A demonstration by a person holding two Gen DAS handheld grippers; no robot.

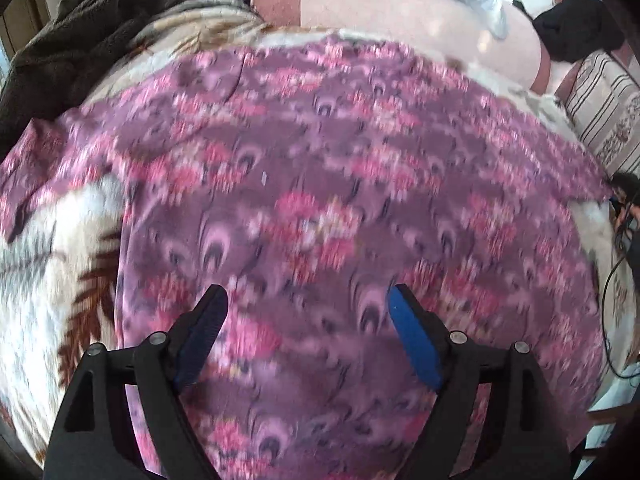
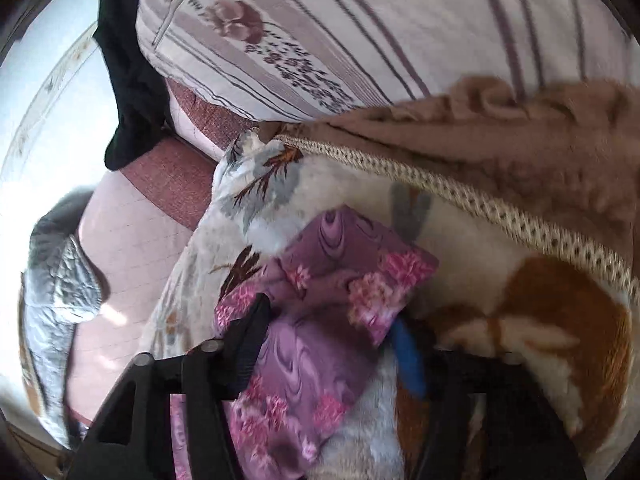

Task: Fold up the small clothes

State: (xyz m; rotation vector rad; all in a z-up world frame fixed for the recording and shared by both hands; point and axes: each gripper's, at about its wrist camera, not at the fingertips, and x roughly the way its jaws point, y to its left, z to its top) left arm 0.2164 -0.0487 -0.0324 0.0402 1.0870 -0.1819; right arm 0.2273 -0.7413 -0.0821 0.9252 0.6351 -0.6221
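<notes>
Garment [image 1: 320, 184], purple with pink flowers, lies spread on the blanket [image 1: 52, 264] of a bed and fills most of the left wrist view. A sleeve-like flap runs out to the left, well left of the jaws. The left gripper [image 1: 308, 316] hovers over the lower middle of the cloth with its jaws wide apart, nothing between them; the fabric lies flat beneath and beyond both. To the right, the cloth's edge runs near a striped pillow [image 1: 604, 108].

In the right wrist view the right gripper [image 2: 332, 320] has a bunched corner of the garment between its jaws. The jaws look nearly together and appear clamped on that corner, though blur hides the pads. Ahead of the jaws lie the blanket and the pillow, with a brown cover [image 2: 520, 140] to the right.

The step in hand looks like smoothing and laying out before the first fold. The next move likely calls for the left jaws to drop and close on an edge opposite the held corner, so the two can lift together.

The garment's long axis seems to run from the left jaws away toward the far edge, the flap pointing left.
</notes>
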